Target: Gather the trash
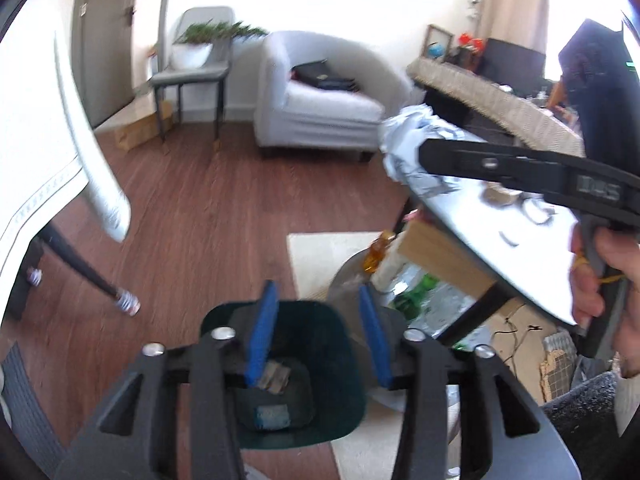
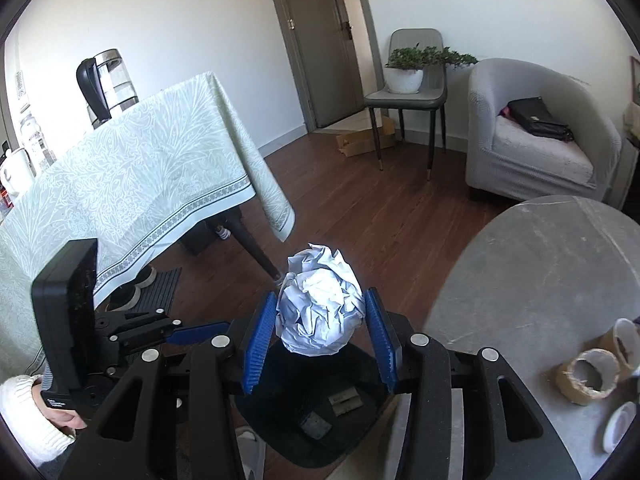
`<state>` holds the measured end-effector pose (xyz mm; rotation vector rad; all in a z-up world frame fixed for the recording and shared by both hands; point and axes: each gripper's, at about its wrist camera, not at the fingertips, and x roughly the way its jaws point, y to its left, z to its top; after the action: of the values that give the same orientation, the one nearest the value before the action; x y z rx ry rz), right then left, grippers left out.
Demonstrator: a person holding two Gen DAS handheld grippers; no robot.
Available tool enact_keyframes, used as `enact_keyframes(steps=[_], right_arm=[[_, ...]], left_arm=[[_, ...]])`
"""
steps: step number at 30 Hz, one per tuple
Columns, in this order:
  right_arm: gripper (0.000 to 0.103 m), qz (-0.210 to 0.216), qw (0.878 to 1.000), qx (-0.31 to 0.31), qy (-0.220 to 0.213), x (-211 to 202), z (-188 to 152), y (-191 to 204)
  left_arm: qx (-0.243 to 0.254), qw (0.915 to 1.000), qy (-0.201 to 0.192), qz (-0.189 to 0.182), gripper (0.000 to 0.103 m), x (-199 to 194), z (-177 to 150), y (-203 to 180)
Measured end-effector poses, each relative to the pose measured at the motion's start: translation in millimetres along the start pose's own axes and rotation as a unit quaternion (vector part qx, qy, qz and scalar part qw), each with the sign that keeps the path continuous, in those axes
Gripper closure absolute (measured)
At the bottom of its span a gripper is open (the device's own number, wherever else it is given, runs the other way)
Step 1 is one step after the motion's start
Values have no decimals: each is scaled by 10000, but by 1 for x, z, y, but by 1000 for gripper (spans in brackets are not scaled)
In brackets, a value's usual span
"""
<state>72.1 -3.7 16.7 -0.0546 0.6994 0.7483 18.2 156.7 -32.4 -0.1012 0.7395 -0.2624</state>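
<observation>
Crumpled paper: white ball [image 2: 320, 304] held between the blue pads [image 2: 259, 350] of the right gripper [image 2: 320, 344], directly above the bin [image 2: 320, 436]; not yet dropped.
Right gripper: jaws partly closed, both pads touching the ball's sides; ball stands proud of the fingertips.
Left gripper: seen at [image 1: 316, 336], jaws wide apart, nothing between the pads [image 1: 262, 336]; poised over the bin [image 1: 300, 376], just beside the right tool.
Bin: dark green, on the floor, beside the round table [image 2: 540, 280]; already holding a few flat scraps [image 2: 346, 400], kind not clear.
Done: judged partly complete, given scraps in the bin and one ball carried to it.
In hand: release of the ball over the bin.
Left: tape rolls [image 2: 588, 376] and small bits on the table beside the bin; whether these count as trash cannot be told. Bottles and clutter [image 1: 416, 296] under the table near the bin, status likewise unclear.
Risk: ball light and springy; may bounce off the bin rim if let go off-centre.
Floor near bin: no loose paper visible in either view.
</observation>
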Motion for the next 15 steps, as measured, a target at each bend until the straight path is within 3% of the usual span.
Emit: enact_keyframes(steps=[5,9,15], right_arm=[[57,-355,9984,362,-243,-38,-6,-45],[57,-526,9966,547,-331,-64,-17,-73],[57,-557,9956,671,-338,-91,-32,-95]], left_arm=[[715,9967,-246,-282,39,3,12,-67],[1045,9933,-226,-437,39,19,20,-116],[1243,9912,224,-390,43,56,24,-162]])
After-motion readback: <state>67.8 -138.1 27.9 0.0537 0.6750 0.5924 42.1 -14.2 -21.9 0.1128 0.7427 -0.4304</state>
